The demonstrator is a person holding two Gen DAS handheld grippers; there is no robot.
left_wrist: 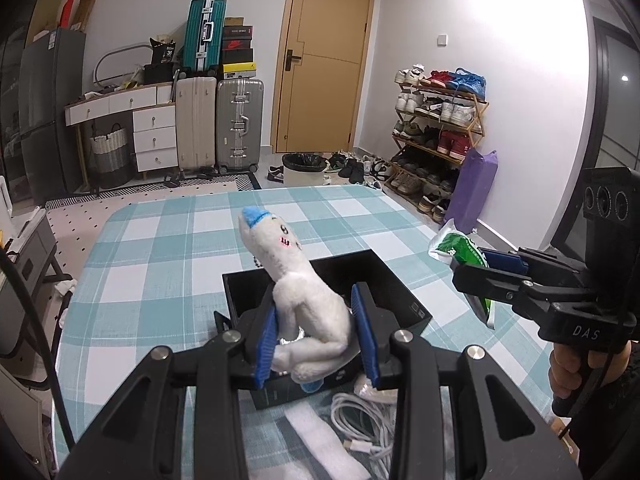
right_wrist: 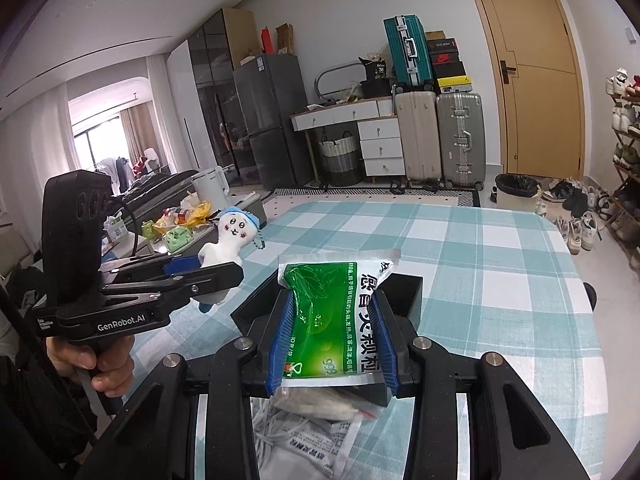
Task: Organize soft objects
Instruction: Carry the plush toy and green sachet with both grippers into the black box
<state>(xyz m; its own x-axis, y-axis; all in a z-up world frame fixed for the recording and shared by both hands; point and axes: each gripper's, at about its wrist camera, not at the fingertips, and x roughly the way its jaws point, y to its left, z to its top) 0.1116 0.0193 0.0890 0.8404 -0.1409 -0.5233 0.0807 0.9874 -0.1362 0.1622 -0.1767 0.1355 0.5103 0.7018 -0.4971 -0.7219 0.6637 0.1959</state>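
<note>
In the left wrist view, the left tongs (left_wrist: 320, 336) are pinching a white plush (left_wrist: 296, 280) around its body, low in the centre of the frame, with its blue-tipped head leaning toward the upper left. The plush is hanging above the near edge of an open black box (left_wrist: 400, 292) that is sitting on the checked table (left_wrist: 160, 248). At the right edge of the frame the right tongs (left_wrist: 476, 276) are holding a green packet (left_wrist: 460, 250) up beside the box. White cables (left_wrist: 360, 424) and a white strip (left_wrist: 320, 440) are lying on the table at the bottom, just in front of the box. In the right wrist view, the right tongs (right_wrist: 332, 344) are squeezing the green packet (right_wrist: 332, 312) at its waist in the lower centre, so the foil is creasing between the blue pads (right_wrist: 282, 344); the box (right_wrist: 408, 292) is showing behind and under it. At the left of the frame the left tongs (right_wrist: 208, 270) are gripping the plush (right_wrist: 228, 240), clear of the table. A grey pouch (right_wrist: 320, 404) and a printed sheet (right_wrist: 316, 448) are lying below the packet. The step in hand looks like dropping both soft things into the box. To do it well, each should be brought over the open middle, lowered until it is inside the walls, and only then released, one tongs at a time so they are not crowding each other. The plush's bead chain (right_wrist: 260, 245) could catch on the rim.
</note>
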